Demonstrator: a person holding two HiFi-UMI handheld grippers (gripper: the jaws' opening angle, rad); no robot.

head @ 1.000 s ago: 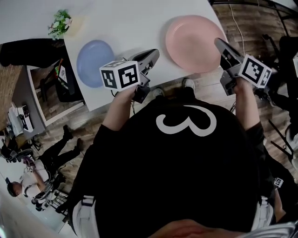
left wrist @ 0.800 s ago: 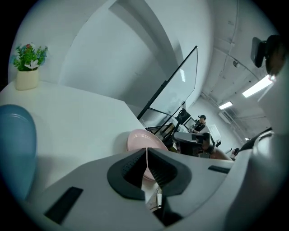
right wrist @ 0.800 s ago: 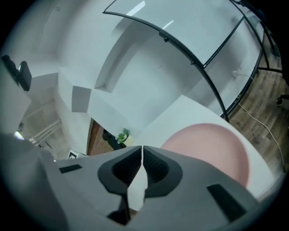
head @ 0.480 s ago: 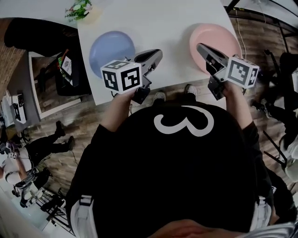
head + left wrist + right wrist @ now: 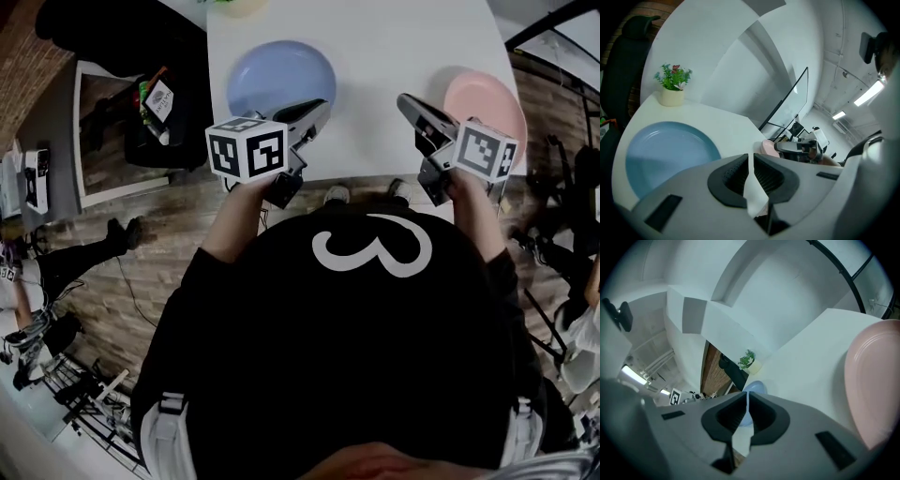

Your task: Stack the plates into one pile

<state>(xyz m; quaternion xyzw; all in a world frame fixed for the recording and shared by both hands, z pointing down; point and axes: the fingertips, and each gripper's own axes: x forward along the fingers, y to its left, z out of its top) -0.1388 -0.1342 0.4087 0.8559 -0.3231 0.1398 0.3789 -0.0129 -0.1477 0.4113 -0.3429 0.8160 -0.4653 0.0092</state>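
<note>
1. While the person holds one gripper in each hand over the near edge of the white table [image 5: 375, 47], the two plates lie flat on that table, well apart and not stacked.
2. Blue plate [image 5: 281, 77]: it lies face up on the left part of the table. Its face shows plain blue, and it carries no load.
3. Pink plate [image 5: 487, 101]: it lies face up at the right edge of the table. Its visible face is plain pink, and its near rim is hidden behind the right marker cube [image 5: 484, 150].
4. Left gripper [image 5: 317, 109]: its tips lie just beside the near right rim of the blue plate. In the left gripper view the plate sits below and to the left of the jaws. The jaws stand together with only a thin slit between the pads, and they grip nothing.
5. Right gripper [image 5: 405, 99]: its tips lie over bare table to the left of the pink plate. The jaws are narrowed to a thin slit and grip nothing.
6. Plant pot [image 5: 671, 97]: this cream pot stands upright near the far edge of the table, beyond the blue plate. It holds a small green plant [image 5: 674, 76] with pink blooms.
7. Black chair [image 5: 618, 70]: it stands beside the left edge of the table.
</note>
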